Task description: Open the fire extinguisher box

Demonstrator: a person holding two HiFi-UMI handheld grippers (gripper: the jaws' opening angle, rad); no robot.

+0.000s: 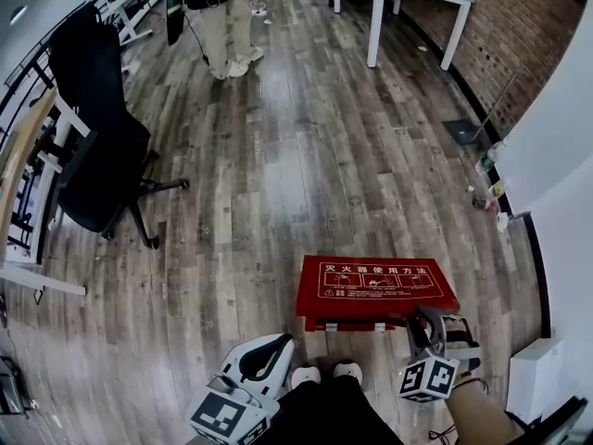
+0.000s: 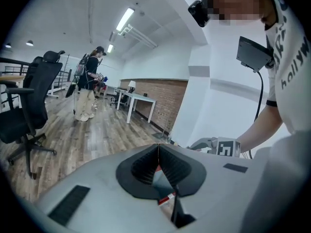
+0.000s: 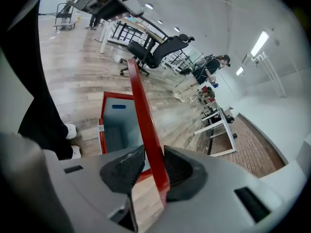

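Right tool (image 3: 153, 153) clamps the red lid (image 3: 138, 96); only its own view looks into the box (image 3: 116, 127).

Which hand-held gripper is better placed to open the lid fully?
Right: the right hand-held gripper grips the raised lid. The left hand-held gripper is shut, empty, off the box.

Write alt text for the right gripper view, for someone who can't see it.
The right gripper grips the edge of a thin red metal lid between its dark ribbed jaws. The lid stands raised above its open red box, pale grey-blue inside, on a wood-plank floor.
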